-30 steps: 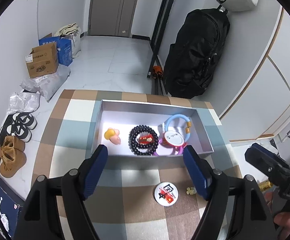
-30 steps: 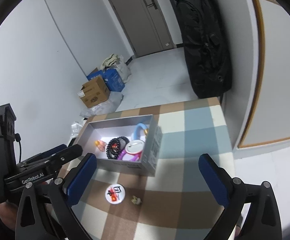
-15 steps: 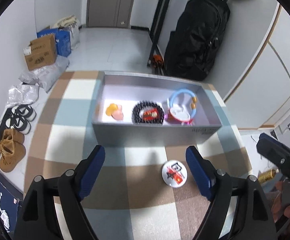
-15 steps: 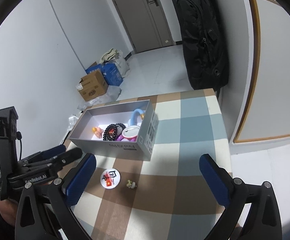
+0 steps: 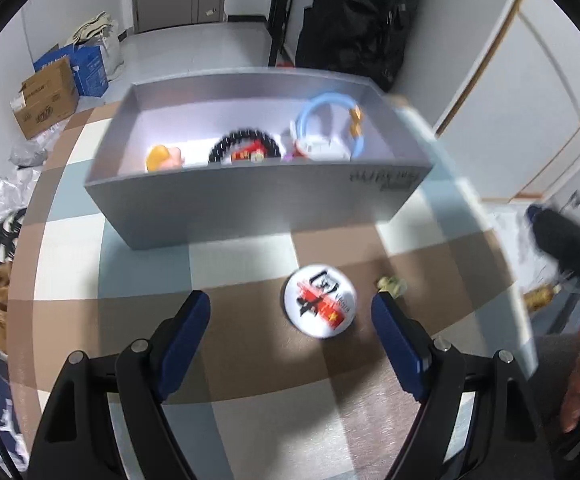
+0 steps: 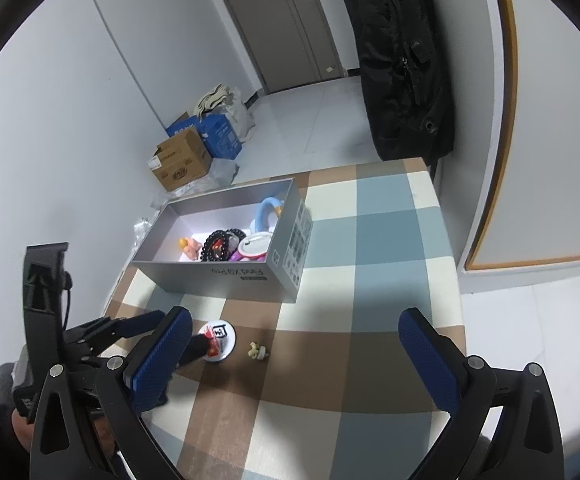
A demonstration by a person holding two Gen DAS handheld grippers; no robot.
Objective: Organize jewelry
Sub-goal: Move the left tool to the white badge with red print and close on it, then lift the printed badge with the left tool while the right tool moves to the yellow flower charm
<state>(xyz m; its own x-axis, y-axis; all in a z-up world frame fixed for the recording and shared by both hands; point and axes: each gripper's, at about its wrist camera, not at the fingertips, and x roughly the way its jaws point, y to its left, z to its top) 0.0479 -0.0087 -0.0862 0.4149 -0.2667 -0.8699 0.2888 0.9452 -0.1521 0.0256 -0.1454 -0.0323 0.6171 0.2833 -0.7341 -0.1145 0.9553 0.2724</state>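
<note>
On the checked bench (image 6: 390, 240), our left tool (image 5: 290, 316) has dropped low and pulled back from the grey box (image 5: 257, 200) over the last second; a second ago its fingers framed the box's near wall, and now they frame the white round badge (image 5: 318, 305) lying on the cloth in front of the box. The fingers stand wide apart with nothing between them but the badge, which sits nearer the right finger. We judge the badge is the next piece to go into the box, and the grasp is not yet made.

The left wrist view is blurred by motion, yet it shows the box's contents: a yellow-and-pink trinket (image 5: 163, 157), a black bead bracelet (image 5: 245, 148) and a blue ring (image 5: 328, 114). It also shows a small pale charm (image 5: 390, 285) just beside the right finger.

The right wrist view adds the whole layout: the left tool (image 6: 169, 330) reaches the badge (image 6: 219, 336) from the side, the charm (image 6: 257, 351) lies just beside the badge, and our right tool (image 6: 296, 354) hangs above the bench, fingers wide apart and empty.
</note>
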